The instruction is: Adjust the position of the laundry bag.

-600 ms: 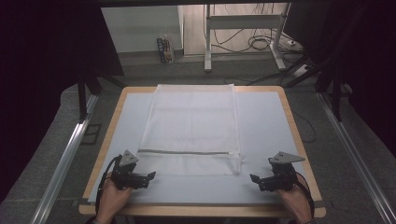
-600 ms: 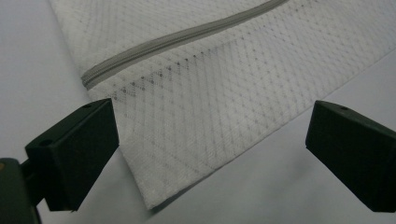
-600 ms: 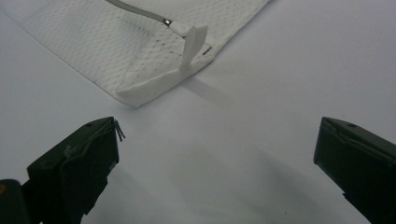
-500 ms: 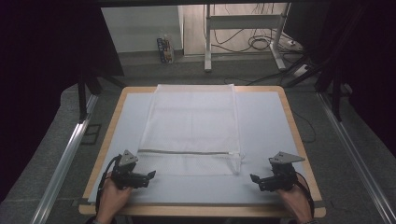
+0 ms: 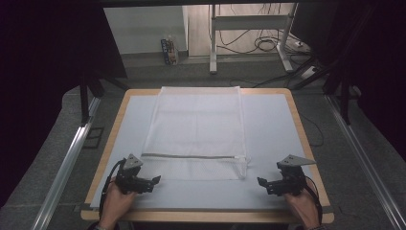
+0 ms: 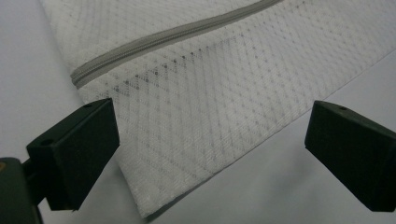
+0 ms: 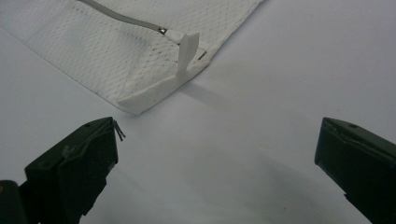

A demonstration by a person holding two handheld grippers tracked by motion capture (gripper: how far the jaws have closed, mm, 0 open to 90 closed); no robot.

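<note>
- Lying flat on the table [image 5: 268, 129]: white mesh bag [image 5: 196, 129], grey zipper [image 5: 191, 156] running near its close edge.
- Hovering at the bag's near-left corner: left gripper [image 5: 154, 181], jaws spread wide, grasping nothing.
- Waiting just off the near-right corner: right gripper [image 5: 261, 182], jaws released, empty.

I am finding no readable writing anywhere. I am looking at the white mesh bag [image 5: 196, 132] lying on the bench [image 5: 268, 124], and its netting, its grey zipper [image 6: 168, 37] and its white pull tab [image 7: 187, 51] are carrying no label or brand. The small package [image 5: 170, 50] standing on the floor beyond the far edge is showing some print, but it is too small and blurred for me to read.
</note>
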